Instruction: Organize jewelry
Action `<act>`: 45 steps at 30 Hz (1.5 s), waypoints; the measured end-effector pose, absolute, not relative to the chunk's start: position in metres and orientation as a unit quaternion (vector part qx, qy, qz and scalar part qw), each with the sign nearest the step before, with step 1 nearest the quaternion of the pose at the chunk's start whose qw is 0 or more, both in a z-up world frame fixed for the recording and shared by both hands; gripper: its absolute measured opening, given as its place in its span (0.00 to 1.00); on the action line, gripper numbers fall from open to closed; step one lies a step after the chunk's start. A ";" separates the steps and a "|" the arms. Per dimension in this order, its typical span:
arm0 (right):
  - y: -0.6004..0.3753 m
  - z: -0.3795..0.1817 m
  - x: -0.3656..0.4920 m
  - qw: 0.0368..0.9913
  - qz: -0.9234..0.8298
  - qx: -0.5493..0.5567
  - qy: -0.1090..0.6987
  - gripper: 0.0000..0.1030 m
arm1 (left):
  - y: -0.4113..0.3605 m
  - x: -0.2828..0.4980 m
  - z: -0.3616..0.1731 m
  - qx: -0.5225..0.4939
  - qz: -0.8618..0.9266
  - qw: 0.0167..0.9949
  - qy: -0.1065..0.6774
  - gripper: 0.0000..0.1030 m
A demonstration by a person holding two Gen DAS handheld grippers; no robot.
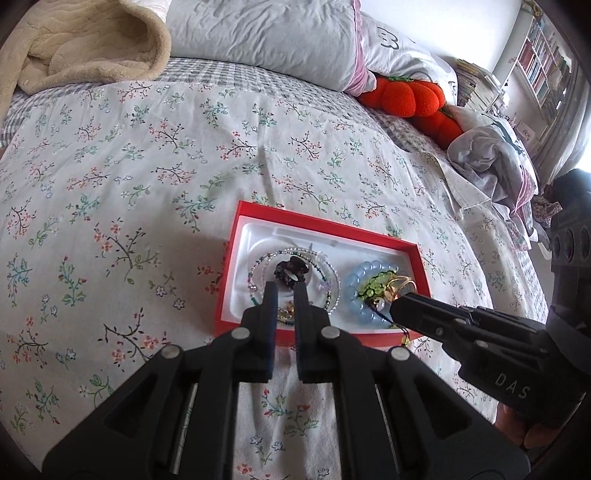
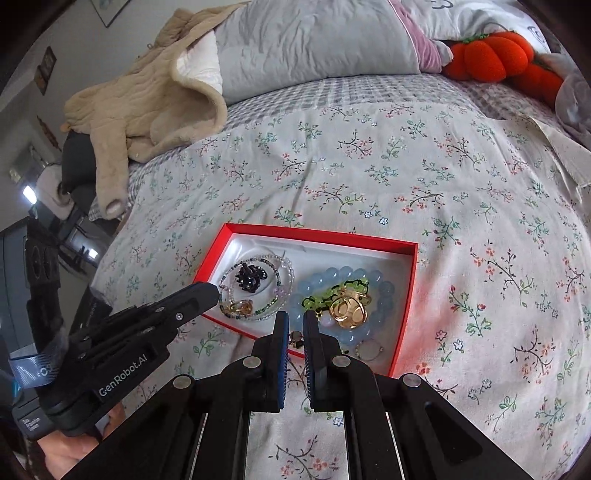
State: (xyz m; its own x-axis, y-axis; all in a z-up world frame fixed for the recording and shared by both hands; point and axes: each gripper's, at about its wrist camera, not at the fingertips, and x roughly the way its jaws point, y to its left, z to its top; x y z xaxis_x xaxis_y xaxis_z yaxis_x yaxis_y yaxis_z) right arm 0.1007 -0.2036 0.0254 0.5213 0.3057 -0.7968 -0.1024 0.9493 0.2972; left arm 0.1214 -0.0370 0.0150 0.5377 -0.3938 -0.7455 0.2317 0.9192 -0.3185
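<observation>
A red box with a white lining lies on the flowered bedspread; it also shows in the right wrist view. Inside lie a clear beaded bracelet, a dark hair claw, a blue beaded bracelet, a green charm and a gold hair clip. My left gripper hovers over the box's left half, its jaws slightly apart, with nothing between them. My right gripper hovers over the box's near edge, its jaws narrowly apart, empty.
Grey pillows and a beige fleece jacket lie at the head of the bed. Orange pumpkin plush toys and crumpled clothes sit on the right. A bookshelf stands beyond.
</observation>
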 end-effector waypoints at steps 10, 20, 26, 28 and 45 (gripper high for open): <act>-0.195 0.025 0.111 0.866 0.105 0.109 0.476 0.23 | -0.020 0.115 0.023 -0.064 -0.125 0.884 0.446 0.36; -0.208 0.047 0.077 0.884 0.088 0.091 0.451 0.59 | -0.010 0.095 0.024 -0.046 -0.087 0.881 0.462 0.73; -0.218 0.049 0.054 0.885 0.074 0.081 0.453 0.71 | -0.014 0.074 0.029 -0.020 -0.072 0.887 0.456 0.85; -0.218 0.049 0.048 0.885 0.068 0.072 0.455 0.78 | -0.015 0.067 0.029 -0.015 -0.070 0.885 0.459 0.95; -0.223 0.028 -0.001 0.882 -0.032 0.012 0.470 1.00 | -0.016 0.023 0.014 0.026 -0.056 0.875 0.480 0.99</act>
